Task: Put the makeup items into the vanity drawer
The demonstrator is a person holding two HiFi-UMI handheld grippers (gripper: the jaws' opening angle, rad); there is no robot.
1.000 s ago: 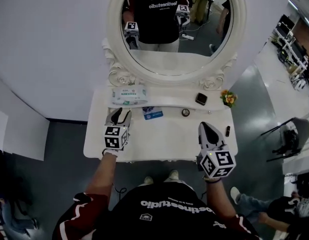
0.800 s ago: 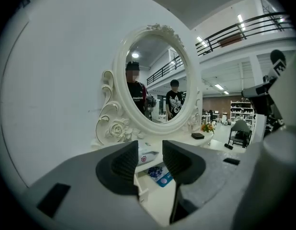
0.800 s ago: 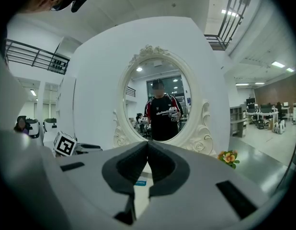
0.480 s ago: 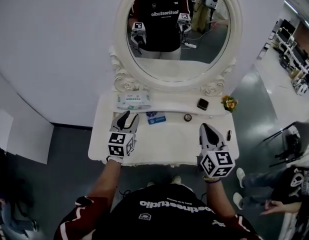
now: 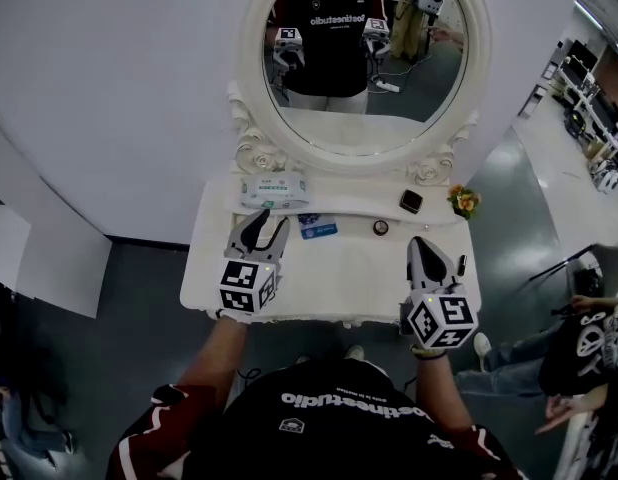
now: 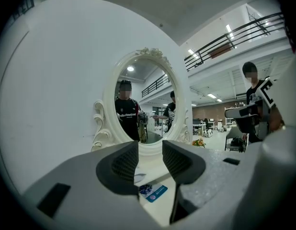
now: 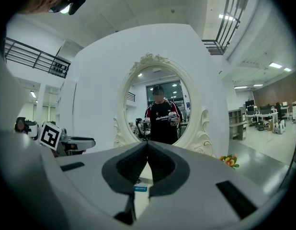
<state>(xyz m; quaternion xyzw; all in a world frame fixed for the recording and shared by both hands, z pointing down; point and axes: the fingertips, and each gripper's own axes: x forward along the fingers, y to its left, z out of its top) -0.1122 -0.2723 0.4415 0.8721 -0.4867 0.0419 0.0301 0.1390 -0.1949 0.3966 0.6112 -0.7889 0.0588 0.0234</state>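
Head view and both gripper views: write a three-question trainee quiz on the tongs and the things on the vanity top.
1. True or false: the left tongs stand open with nothing between them.
2. Of these three things on the vanity top, which lies nearest the left tongs?
A. blue packet
B. dark square compact
C. flowers
3. Fill in the word: the right tongs are ____, with nothing held.

Key: 1 true; 2 A; 3 shut.
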